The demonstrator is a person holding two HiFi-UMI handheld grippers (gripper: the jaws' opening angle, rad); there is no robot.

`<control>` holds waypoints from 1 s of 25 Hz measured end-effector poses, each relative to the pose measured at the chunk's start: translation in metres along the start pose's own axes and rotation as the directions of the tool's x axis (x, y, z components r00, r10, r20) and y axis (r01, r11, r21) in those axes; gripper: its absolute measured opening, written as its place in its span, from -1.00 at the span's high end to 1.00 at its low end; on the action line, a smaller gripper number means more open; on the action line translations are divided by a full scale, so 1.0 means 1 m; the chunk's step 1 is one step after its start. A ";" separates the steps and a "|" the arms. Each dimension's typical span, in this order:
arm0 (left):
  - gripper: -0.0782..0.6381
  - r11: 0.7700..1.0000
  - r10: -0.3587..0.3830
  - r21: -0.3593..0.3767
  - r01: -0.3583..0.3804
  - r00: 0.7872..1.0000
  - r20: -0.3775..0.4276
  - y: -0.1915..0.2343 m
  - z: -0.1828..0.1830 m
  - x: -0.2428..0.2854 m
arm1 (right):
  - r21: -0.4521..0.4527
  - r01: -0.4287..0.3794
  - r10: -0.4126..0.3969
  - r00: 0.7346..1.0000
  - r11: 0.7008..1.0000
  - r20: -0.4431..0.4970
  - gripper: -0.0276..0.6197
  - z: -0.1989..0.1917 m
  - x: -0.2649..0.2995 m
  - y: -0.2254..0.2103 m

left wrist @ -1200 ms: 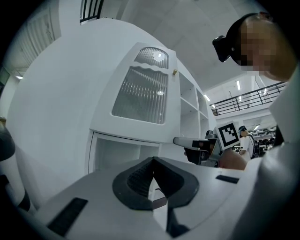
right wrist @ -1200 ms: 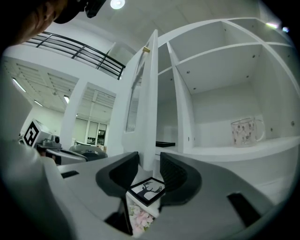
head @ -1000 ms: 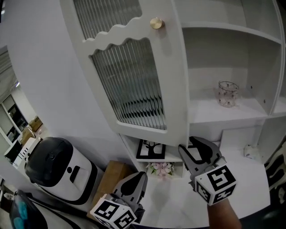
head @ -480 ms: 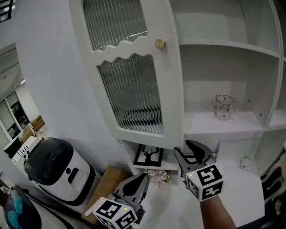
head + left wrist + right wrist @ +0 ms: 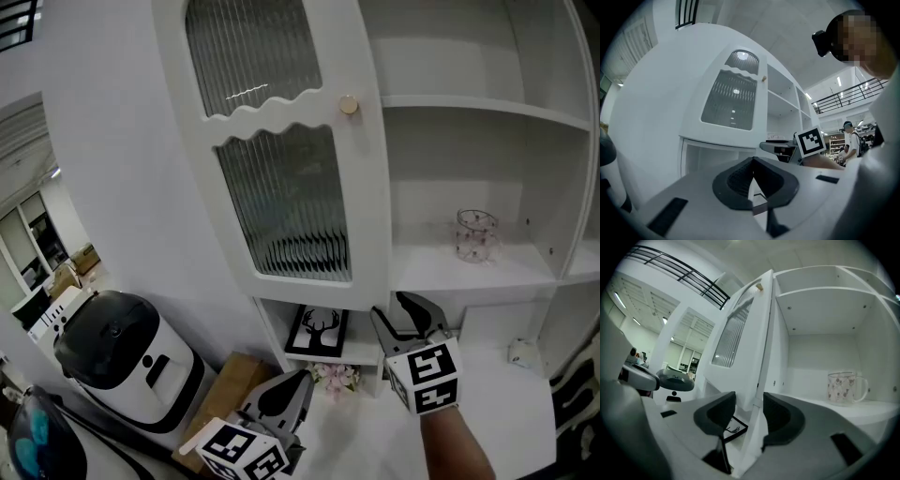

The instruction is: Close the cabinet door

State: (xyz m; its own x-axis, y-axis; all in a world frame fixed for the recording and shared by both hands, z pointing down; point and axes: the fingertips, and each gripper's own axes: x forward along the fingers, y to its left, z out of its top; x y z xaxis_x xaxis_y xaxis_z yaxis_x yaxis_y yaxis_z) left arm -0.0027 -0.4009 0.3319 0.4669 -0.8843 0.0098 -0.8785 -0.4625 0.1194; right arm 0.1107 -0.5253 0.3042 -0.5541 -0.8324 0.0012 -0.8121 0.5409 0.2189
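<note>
- Jaws of the right gripper [image 5: 749, 401] are seen standing apart and have just been opening; the lower free edge of the cabinet door [image 5: 740, 333] is seen between them, with a gap showing at the left pad.
- Whether the right pad touches the door edge cannot be told.
- Jaws of the left gripper [image 5: 752, 161] are brought together at the tips, and nothing is held between them.
- In the head view, the right gripper [image 5: 394, 314] is positioned just beneath the lower right corner of the cabinet door [image 5: 281, 141], and the left gripper [image 5: 298, 380] is held lower and to the left, well apart from the door.
- The door is found swung out from the cabinet [image 5: 553, 56], not shut; its ribbed glass panels are divided by a wavy white rail.
- A round gold knob [image 5: 349, 105] is mounted near the door's right edge, level with that rail.
- To the right of the door, open white compartments are exposed. A clear patterned mug [image 5: 475, 235] is placed upright on the middle shelf [image 5: 441, 267], well apart from both grippers.
- Below the door, a framed deer picture [image 5: 319, 330] is stood in a low compartment, with pink flowers [image 5: 333, 377] just in front of it.
- At the lower left, a white-and-black appliance [image 5: 122, 352] is located beside a wooden board [image 5: 230, 384].
</note>
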 end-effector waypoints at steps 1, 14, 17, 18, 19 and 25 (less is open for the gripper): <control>0.76 1.000 0.002 -0.001 -0.002 1.000 -0.001 0.001 -0.001 0.000 | -0.007 0.007 -0.007 1.000 1.000 0.000 0.36 0.000 0.001 -0.001; 0.76 0.999 0.035 -0.006 -0.035 0.999 -0.016 0.019 -0.004 -0.005 | -0.090 0.064 -0.065 0.998 0.994 -0.008 0.37 0.000 0.018 -0.007; 0.76 0.999 0.050 -0.001 -0.050 0.999 -0.020 0.021 -0.003 -0.008 | -0.104 0.068 -0.070 0.998 0.992 -0.011 0.37 -0.001 0.021 -0.007; 0.76 0.999 0.054 0.001 -0.054 0.998 -0.020 0.021 -0.003 -0.010 | -0.106 0.067 -0.069 0.998 0.992 -0.011 0.37 -0.001 0.021 -0.006; 0.76 0.998 0.058 0.004 -0.058 0.998 -0.020 0.021 -0.002 -0.011 | -0.108 0.066 -0.068 0.998 0.992 -0.010 0.38 0.000 0.021 -0.006; 0.76 0.997 0.072 0.015 -0.072 0.997 -0.023 0.018 -0.001 -0.016 | -0.085 0.053 -0.053 0.999 0.995 -0.006 0.42 -0.002 0.020 -0.005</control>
State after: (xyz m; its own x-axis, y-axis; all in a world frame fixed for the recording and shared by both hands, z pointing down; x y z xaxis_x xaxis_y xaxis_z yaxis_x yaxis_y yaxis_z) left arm -0.0258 -0.3951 0.3346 0.4046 -0.9135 0.0413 -0.9112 -0.3989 0.1031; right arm 0.1039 -0.5448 0.3049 -0.5088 -0.8609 -0.0044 -0.8216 0.4840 0.3012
